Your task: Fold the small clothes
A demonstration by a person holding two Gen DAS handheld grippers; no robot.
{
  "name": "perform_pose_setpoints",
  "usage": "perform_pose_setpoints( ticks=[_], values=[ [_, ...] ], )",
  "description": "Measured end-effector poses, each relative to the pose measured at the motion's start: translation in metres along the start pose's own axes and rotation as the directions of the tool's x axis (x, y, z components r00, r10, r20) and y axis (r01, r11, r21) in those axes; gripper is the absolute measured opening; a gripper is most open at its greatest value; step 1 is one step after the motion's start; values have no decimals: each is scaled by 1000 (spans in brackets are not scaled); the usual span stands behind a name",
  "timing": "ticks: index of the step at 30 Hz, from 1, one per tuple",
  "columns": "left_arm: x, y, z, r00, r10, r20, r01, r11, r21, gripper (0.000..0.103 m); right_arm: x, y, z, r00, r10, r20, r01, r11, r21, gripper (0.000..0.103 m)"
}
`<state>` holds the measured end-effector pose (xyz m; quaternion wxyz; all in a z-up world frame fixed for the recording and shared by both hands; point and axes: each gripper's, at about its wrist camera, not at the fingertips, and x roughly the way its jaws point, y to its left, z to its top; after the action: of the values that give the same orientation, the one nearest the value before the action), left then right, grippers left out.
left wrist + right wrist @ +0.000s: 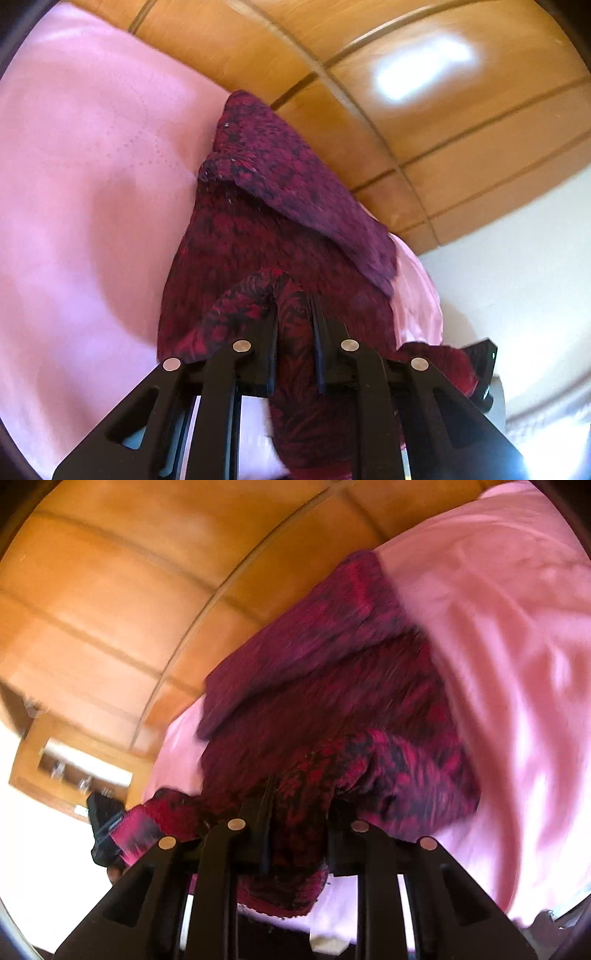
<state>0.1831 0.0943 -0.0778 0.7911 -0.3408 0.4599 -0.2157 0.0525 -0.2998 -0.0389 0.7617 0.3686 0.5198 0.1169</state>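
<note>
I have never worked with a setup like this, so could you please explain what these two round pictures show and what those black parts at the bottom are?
No robot arm is involved: a person holds a two-finger gripper in each hand, and a fisheye camera on each looks forward along its fingers, hence the round, bent pictures. The black parts at the bottom are those fingers. One picture is from the left gripper, the other from the right gripper. Each is closed on a bunch of the same dark red patterned garment, which lies partly folded on a pink sheet. In the left view the other gripper shows at the right edge, also on the cloth. Behind stand wooden panels.
</note>
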Motion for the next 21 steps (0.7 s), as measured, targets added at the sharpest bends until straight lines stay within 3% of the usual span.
perform_pose_setpoints(
  ticks=[3, 5, 7, 9, 10, 12, 13, 15, 18, 21],
  values=[
    [15, 8, 22, 1000, 12, -8, -13, 998, -62, 15, 15, -6, 19, 998, -53, 20, 52, 998, 44, 19],
    [24, 17, 35, 1000, 9, -25, -12, 989, -149, 26, 22, -11, 30, 997, -73, 20, 71, 996, 58, 21],
    [24, 27, 43, 999, -40, -16, 36, 974, -223, 41, 13, -25, 45, 997, -79, 12, 78, 993, 84, 24],
    [19, 29, 47, 999, -46, 7, 46, 971, -234, 46, 16, -26, 51, 998, -68, 16, 66, 992, 103, 34],
    [14, 30, 50, 999, -43, 26, 47, 972, -232, 52, 12, -29, 51, 998, -53, 15, 51, 993, 110, 37],
    [-3, 35, 52, 996, -25, 83, 43, 972, -230, 61, 16, -30, 54, 1000, -5, 18, 3, 992, 130, 54],
    [-9, 38, 54, 995, -18, 100, 40, 972, -230, 61, 14, -31, 55, 1000, 19, 25, -23, 991, 135, 58],
    [-26, 42, 55, 990, 19, 139, 10, 978, -207, 61, 6, -29, 55, 996, 64, 57, -72, 987, 141, 78],
    [-37, 42, 47, 982, 100, 157, -81, 989, -122, 67, -16, -21, 54, 992, 51, 119, -61, 994, 87, 89],
    [-33, 38, 29, 981, 135, 136, -138, 990, 10, 67, -38, -19, 48, 989, -11, 147, 9, 1000, 17, 89]
  ],
)
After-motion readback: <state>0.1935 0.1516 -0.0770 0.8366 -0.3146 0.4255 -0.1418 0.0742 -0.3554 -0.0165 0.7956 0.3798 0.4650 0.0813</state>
